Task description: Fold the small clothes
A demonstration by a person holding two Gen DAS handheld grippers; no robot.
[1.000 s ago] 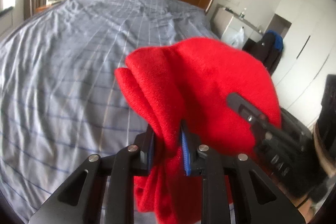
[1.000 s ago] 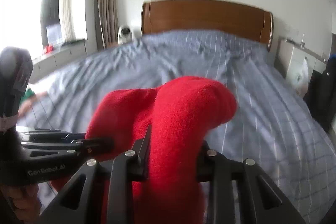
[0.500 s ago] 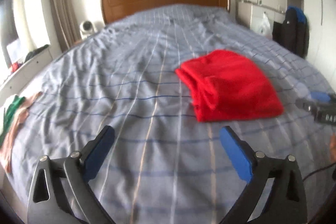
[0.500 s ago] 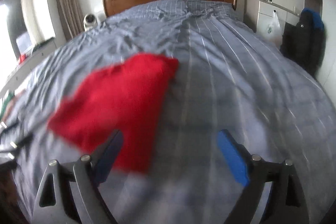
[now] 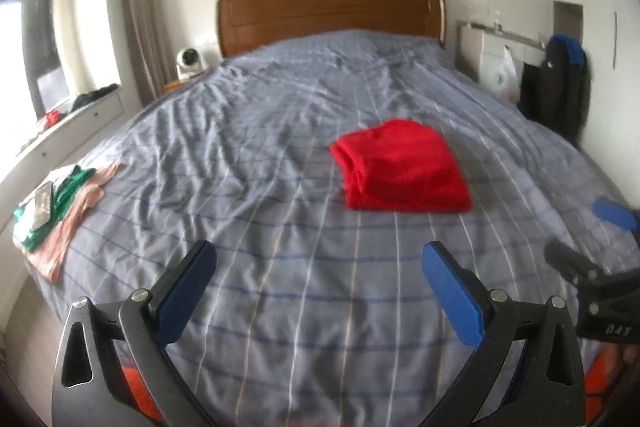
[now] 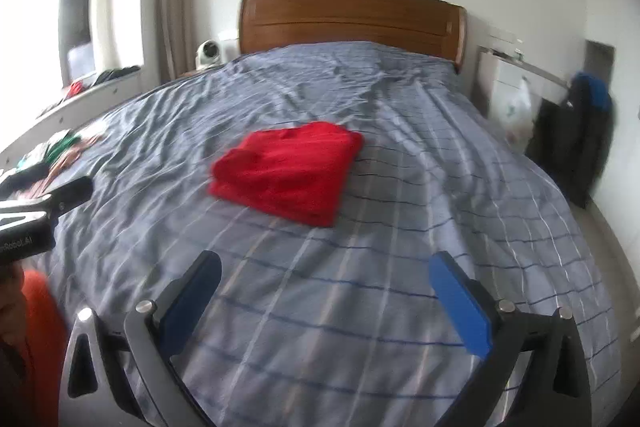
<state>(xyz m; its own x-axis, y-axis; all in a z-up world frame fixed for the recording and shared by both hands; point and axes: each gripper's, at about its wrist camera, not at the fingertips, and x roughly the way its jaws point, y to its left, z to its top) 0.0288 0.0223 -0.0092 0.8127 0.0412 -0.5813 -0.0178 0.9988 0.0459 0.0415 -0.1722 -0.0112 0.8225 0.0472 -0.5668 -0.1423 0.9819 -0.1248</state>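
A red garment [image 5: 400, 167] [image 6: 286, 171] lies folded in a flat stack on the grey-blue striped bed [image 5: 248, 131] [image 6: 440, 187], right of the middle. My left gripper [image 5: 318, 251] hovers over the near part of the bed, well short of the garment, open with nothing between its blue pads. My right gripper [image 6: 326, 261] is also drawn back from the garment; its jaws are opening and only bedding shows between them. Each gripper appears at the edge of the other's view.
A pile of green and pink clothes [image 5: 60, 203] [image 6: 56, 151] sits at the bed's left edge. A wooden headboard [image 5: 328, 11] closes the far end. A dark jacket [image 5: 560, 87] and white cabinet stand to the right. An orange sleeve [image 6: 40, 327] shows low left.
Both grippers were shut on the lifted red garment; they have let go, opened wide and pulled back. The garment now lies folded on the bed.
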